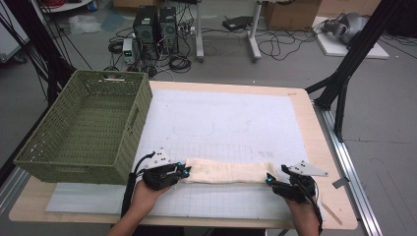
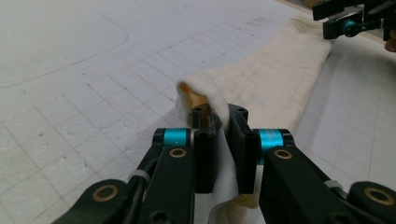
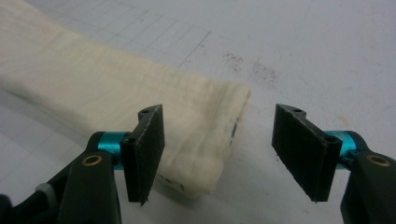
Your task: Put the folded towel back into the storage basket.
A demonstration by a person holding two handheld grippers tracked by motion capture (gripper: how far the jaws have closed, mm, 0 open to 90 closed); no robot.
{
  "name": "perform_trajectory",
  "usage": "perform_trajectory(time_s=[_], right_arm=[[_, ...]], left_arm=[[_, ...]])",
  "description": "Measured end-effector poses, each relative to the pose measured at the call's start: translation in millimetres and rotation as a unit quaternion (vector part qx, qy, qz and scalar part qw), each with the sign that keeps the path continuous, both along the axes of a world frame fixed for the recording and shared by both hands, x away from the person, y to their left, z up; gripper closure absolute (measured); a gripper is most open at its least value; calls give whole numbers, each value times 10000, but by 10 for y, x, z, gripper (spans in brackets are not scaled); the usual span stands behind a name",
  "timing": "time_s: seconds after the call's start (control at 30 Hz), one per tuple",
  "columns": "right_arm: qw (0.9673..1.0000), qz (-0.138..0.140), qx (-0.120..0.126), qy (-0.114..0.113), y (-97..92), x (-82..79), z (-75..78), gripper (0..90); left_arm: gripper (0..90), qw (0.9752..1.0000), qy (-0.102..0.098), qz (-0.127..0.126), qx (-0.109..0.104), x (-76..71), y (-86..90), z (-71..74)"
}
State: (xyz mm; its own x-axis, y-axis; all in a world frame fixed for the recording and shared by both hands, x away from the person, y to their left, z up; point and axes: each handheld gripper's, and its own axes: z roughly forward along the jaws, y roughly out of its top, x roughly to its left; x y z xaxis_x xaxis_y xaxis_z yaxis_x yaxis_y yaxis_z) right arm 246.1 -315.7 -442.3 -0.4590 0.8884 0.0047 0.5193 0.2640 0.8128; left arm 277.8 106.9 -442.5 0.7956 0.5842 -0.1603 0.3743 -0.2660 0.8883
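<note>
- Now the left gripper (image 2: 219,135) is clamped on the cloth (image 1: 223,172): in its own view the two black jaws pinch a bunched white fold of it, with an orange patch showing inside the fold
- right gripper (image 3: 224,149) has its jaws apart, one pad over the cloth's end, the other over bare mat (image 3: 303,56); the cloth's corner lies between them, but neither pad presses on it
- in the high view the left gripper (image 1: 186,170) sits at the cloth's left end and the right gripper (image 1: 268,179) at its right end, each in a hand coming in from the bottom edge
- cloth is folded into a long cream strip, lying crosswise on the near part of the white gridded mat (image 1: 221,118)
- mat covers most of the wooden table (image 1: 324,196)
- a green woven basket (image 1: 125,142) stands on the table's left side, just beyond the left gripper, apart from the cloth
</note>
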Motion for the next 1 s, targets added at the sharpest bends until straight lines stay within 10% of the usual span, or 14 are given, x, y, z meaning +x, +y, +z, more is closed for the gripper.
perform_trajectory(time_s=[0.33, 0.77, 1.0], right_arm=[[9994, 19, -182, 304, 22, 46, -88, 308], [9943, 298, 653, 789, -20, 35, -94, 757], [9953, 399, 485, 733, 24, 25, -76, 792]], left_arm=[[814, 10000, -29, -12, 57, -6, 2, -4], [814, 9999, -72, -29, 129, -19, -3, -19], [814, 9999, -69, -28, 141, -22, -2, -24]])
